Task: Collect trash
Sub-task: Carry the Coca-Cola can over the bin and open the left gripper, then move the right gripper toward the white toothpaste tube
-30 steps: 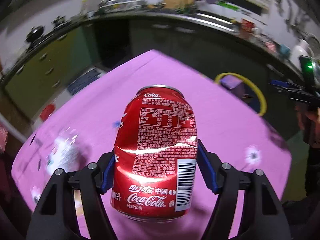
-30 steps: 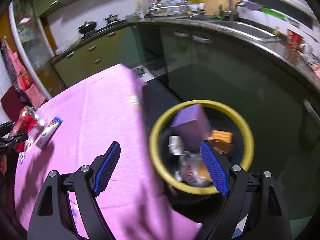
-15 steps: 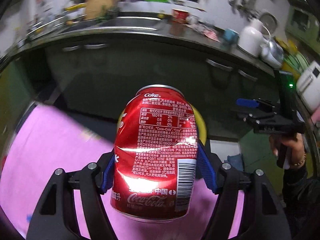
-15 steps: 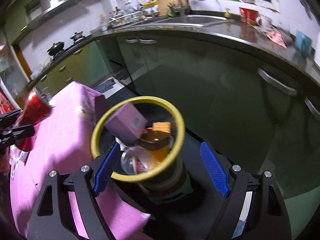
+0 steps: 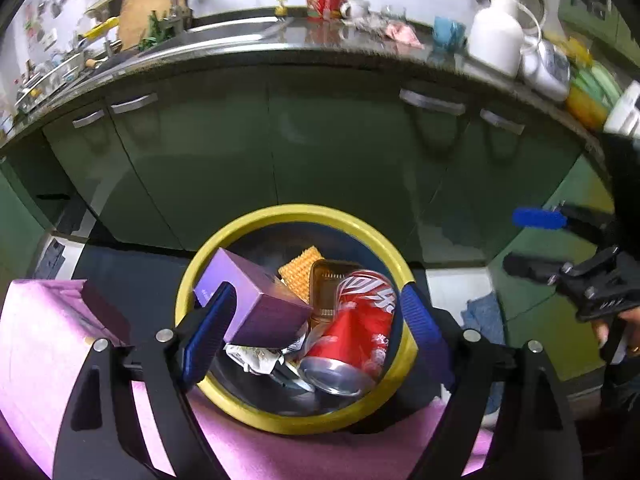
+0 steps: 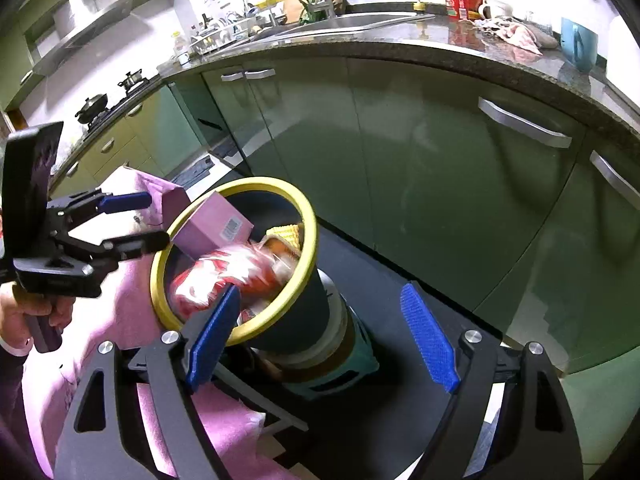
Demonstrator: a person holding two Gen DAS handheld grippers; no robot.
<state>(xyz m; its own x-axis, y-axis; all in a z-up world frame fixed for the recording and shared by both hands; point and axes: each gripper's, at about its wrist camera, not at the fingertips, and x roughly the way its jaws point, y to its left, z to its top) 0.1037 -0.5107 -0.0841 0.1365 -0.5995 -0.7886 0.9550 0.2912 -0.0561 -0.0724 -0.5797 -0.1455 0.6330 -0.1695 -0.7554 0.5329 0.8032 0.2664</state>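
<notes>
Two tools, both empty right now. Left tool [image 5: 312,332] hangs right over the yellow-rimmed bin [image 5: 280,214] with its blue pads spread wide and nothing between them. The red Coke can [image 5: 352,336] lies inside the bin on its side, open end toward 6 o'clock in the left wrist view, so I'd call that piece of trash delivered. In the right wrist view the can is a red blur in the bin mouth, so it may not have settled yet.

Other stuff in there: a purple box [image 5: 256,300] leaning on the rim at about 9 o'clock, an orange waffle-textured piece [image 5: 298,268] toward 12 o'clock, a brown tin-looking thing [image 5: 326,284] beside it, and some crumpled wrapper [image 5: 260,356] down low. So the bin is getting pretty full.

Right tool [image 6: 320,344] is also spread wide and carries nothing, hanging off to the side with the bin at roughly 10 o'clock from it, above the dark floor.

What's left? Hard to say. The pink worktop [image 5: 40,340] only shows as a strip at 6 to 9 o'clock and I can't spot loose trash on that bit, but most of it is out of view. My guess is either hand goes back to check it.
</notes>
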